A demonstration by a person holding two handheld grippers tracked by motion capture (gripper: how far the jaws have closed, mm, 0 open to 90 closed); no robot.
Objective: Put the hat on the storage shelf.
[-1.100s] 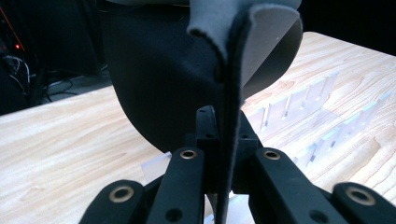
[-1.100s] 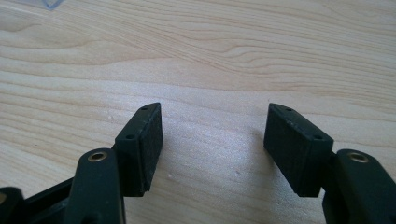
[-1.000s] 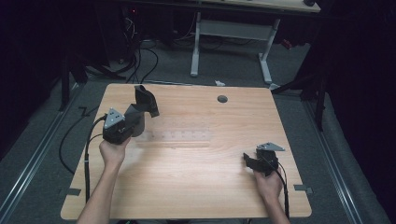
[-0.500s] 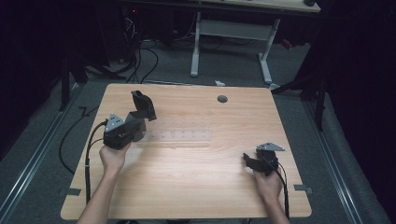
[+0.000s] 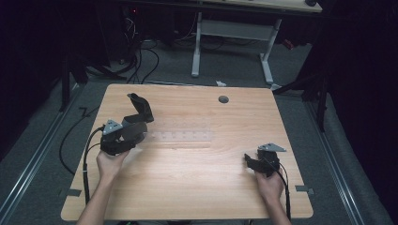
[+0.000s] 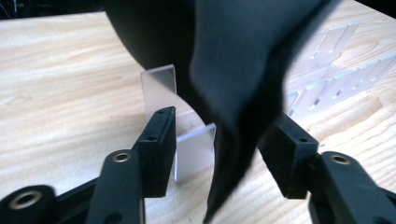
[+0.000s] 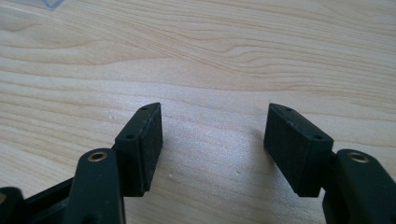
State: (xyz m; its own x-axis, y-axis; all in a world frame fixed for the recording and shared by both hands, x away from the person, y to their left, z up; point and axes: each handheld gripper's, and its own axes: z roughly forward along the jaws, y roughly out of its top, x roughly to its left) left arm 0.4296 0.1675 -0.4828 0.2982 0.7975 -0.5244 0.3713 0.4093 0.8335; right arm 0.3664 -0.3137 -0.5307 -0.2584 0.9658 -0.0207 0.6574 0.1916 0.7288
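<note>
One floppy, folded black cloth (image 5: pixel 140 108)

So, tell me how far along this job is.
Nothing looks finished. In hand: left tongs straddle a black floppy piece by the clear slotted rack; grip unclear. Right tongs hover open over the table. Placing the piece probably remains.
</note>
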